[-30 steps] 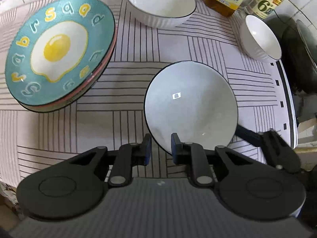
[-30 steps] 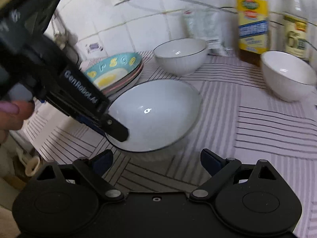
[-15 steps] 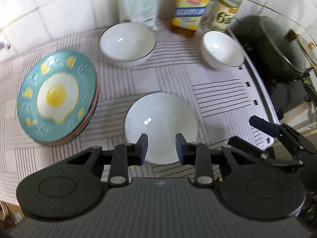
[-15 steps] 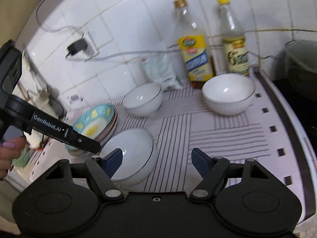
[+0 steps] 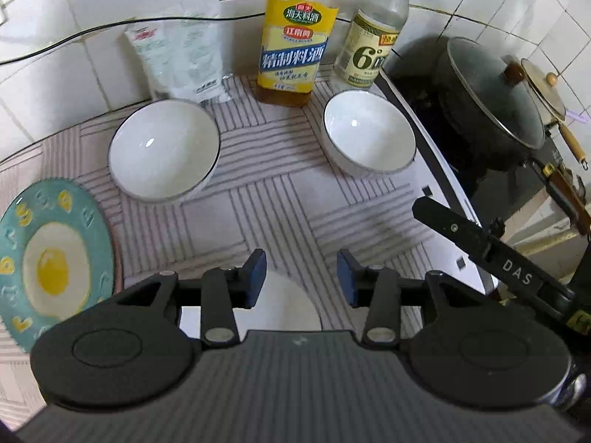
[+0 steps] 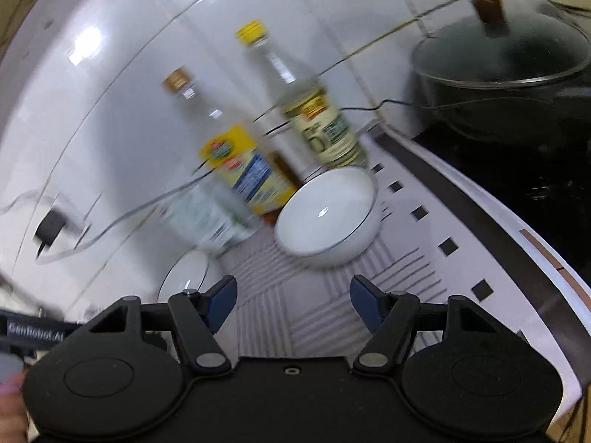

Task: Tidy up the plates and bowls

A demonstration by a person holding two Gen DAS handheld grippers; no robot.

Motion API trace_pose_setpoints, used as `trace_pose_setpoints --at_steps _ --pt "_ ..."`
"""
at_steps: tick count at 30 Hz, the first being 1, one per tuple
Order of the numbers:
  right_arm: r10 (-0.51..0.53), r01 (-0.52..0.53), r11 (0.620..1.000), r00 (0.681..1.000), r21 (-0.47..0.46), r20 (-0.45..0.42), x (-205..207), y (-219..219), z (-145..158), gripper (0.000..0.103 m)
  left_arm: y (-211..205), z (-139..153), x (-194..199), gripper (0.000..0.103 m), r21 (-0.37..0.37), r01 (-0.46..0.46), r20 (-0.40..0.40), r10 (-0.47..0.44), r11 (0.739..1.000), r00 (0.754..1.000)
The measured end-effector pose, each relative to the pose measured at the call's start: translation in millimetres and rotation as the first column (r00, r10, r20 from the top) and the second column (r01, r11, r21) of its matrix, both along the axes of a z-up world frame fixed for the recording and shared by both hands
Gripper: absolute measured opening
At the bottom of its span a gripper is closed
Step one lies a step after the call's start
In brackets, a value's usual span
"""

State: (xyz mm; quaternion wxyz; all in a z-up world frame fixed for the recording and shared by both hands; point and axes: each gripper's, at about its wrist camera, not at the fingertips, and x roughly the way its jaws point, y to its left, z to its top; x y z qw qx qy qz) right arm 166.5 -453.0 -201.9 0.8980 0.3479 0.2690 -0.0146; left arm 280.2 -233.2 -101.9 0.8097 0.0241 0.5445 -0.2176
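My left gripper (image 5: 301,273) hangs above the striped mat with its jaws opening and nothing between them. Just under it, half hidden by the gripper body, lies the wide white bowl (image 5: 288,304). A teal fried-egg plate (image 5: 55,258) on a stack sits at the left. Two more white bowls stand further back: a larger one (image 5: 164,149) at the left and a smaller one (image 5: 369,133) at the right. My right gripper (image 6: 293,297) is tilted and points at the smaller bowl (image 6: 327,216), short of it. Its jaws are closing on nothing. The view is blurred.
Two bottles (image 5: 295,37) (image 5: 373,37) and a plastic packet (image 5: 181,59) stand against the tiled wall. A dark lidded pot (image 5: 491,99) sits on the stove at the right, past the mat's edge. A cable (image 6: 110,217) runs along the wall.
My left gripper let go of the wide bowl's rim, rose and drew back, its jaws spreading. My right gripper swung right from that bowl toward the smaller bowl, rolling, its jaws narrowing.
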Motion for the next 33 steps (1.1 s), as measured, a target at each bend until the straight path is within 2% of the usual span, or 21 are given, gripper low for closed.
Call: trace_pose_setpoints --at_steps 3,8,13,16,19,23,24,27,30,31,33 --pt "-0.062 0.062 0.998 0.998 0.025 -0.009 10.3 -0.6 -8.6 0.064 -15.6 -7.8 19.3 0.044 0.004 0.008 0.008 -0.008 1.000 1.000" --pt "-0.128 0.126 0.991 0.991 -0.046 -0.045 33.0 6.4 -17.5 0.059 -43.8 -26.1 52.8 0.047 0.010 0.033 0.038 -0.033 0.999 0.999" --pt "-0.240 0.216 0.957 0.964 -0.192 -0.114 60.3 10.6 -18.9 0.058 -64.3 -47.2 83.5 0.047 0.024 0.037 0.046 -0.038 0.999 0.998" --pt "-0.262 0.232 0.953 0.954 -0.197 -0.143 70.4 3.5 -22.9 0.054 -73.3 -56.0 95.2 0.048 0.032 0.057 0.057 -0.058 0.998 0.997" --pt "-0.270 0.235 0.950 0.948 -0.205 -0.167 77.9 0.0 -25.1 0.045 -78.5 -62.3 103.4 0.050 0.011 0.060 0.035 -0.060 0.998 0.998" --pt "-0.264 0.229 0.953 0.949 -0.198 -0.172 83.4 0.2 -27.4 0.027 -85.9 -68.9 108.6 0.051 0.002 0.066 0.025 -0.066 0.998 0.997" --pt "-0.256 0.220 0.954 0.952 -0.202 -0.170 83.8 1.5 -27.0 0.022 -87.2 -70.1 109.4 0.050 0.001 0.069 0.024 -0.069 0.998 0.997" --pt "-0.255 0.215 0.952 0.951 -0.218 -0.176 86.9 3.5 -26.1 0.022 -90.1 -74.6 111.2 0.044 -0.006 0.075 0.017 -0.074 0.997 0.997" --pt "-0.258 0.220 0.954 0.949 -0.204 -0.183 86.8 -0.2 -28.1 0.018 -91.4 -80.8 113.5 0.029 -0.016 0.083 0.003 -0.083 0.996 0.997" --pt "-0.254 0.217 0.956 0.948 -0.199 -0.190 87.1 -1.8 -29.5 0.018 -91.1 -82.8 114.5 0.027 -0.027 0.081 -0.009 -0.081 0.996 0.997" --pt "-0.249 0.211 0.959 0.947 -0.192 -0.202 87.4 -3.7 -32.1 0.015 -89.7 -86.0 116.4 0.016 -0.063 0.073 -0.036 -0.075 0.995 0.997"
